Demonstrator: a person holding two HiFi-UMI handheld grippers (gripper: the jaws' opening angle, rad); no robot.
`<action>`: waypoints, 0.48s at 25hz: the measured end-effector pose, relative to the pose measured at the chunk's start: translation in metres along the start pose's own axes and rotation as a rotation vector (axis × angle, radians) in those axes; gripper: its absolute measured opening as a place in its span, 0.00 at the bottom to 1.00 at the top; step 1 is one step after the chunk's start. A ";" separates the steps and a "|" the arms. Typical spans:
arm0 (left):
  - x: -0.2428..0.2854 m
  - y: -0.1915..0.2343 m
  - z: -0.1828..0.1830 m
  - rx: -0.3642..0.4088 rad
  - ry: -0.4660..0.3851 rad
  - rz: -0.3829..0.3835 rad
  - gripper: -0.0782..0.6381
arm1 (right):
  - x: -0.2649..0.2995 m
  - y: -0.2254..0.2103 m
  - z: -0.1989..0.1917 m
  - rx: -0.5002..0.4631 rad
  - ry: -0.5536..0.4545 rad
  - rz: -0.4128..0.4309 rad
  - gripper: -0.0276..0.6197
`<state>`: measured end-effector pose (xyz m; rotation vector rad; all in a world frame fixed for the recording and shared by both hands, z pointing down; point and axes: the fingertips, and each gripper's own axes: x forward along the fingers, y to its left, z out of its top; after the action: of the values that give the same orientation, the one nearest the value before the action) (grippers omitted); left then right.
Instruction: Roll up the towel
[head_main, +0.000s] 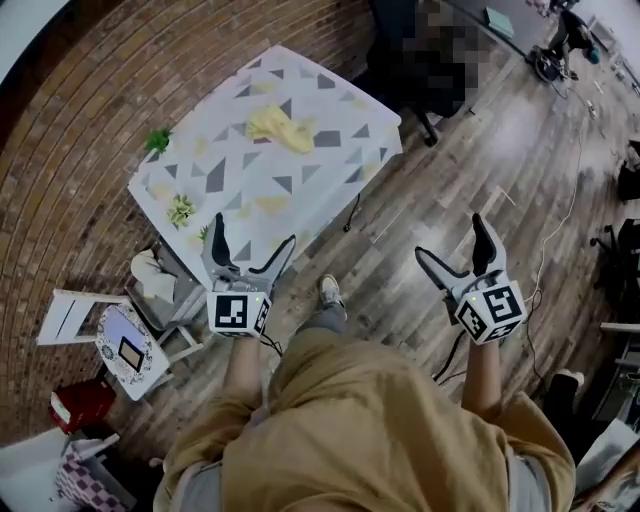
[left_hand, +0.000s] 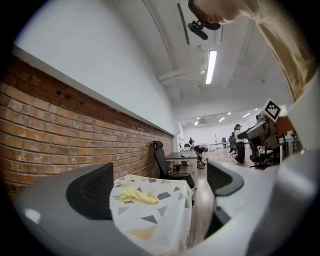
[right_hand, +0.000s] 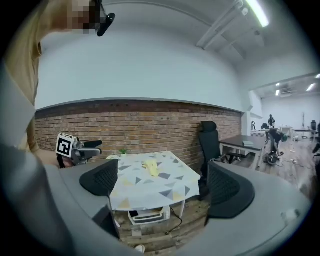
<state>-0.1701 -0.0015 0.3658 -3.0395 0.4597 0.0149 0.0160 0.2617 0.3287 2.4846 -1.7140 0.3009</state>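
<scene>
A crumpled yellow towel (head_main: 280, 127) lies on the far half of a small table covered with a white cloth with grey and yellow triangles (head_main: 240, 190). The same towel (left_hand: 137, 196) shows in the left gripper view, and the towel (right_hand: 150, 167) in the right gripper view. My left gripper (head_main: 254, 245) is open and empty, held in the air at the table's near edge. My right gripper (head_main: 452, 240) is open and empty, over the wooden floor to the right of the table. Both are well short of the towel.
Small green plants (head_main: 157, 139) sit on the table's left side. A black office chair (head_main: 420, 70) stands behind the table. A white stool (head_main: 75, 312), a box (head_main: 128, 350) and a red object (head_main: 80, 402) crowd the floor at left. A brick wall (right_hand: 150, 125) runs behind.
</scene>
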 end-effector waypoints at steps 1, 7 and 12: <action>0.018 0.010 -0.003 -0.012 0.003 -0.002 0.96 | 0.021 -0.002 0.011 -0.010 0.005 0.014 0.86; 0.101 0.045 -0.002 0.001 -0.001 -0.033 0.96 | 0.097 -0.025 0.049 -0.051 0.021 0.027 0.86; 0.122 0.046 -0.015 -0.014 0.055 -0.040 0.96 | 0.138 -0.040 0.042 0.009 0.028 0.055 0.86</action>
<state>-0.0669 -0.0825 0.3752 -3.0684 0.4042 -0.0684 0.1052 0.1419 0.3192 2.4306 -1.7755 0.3478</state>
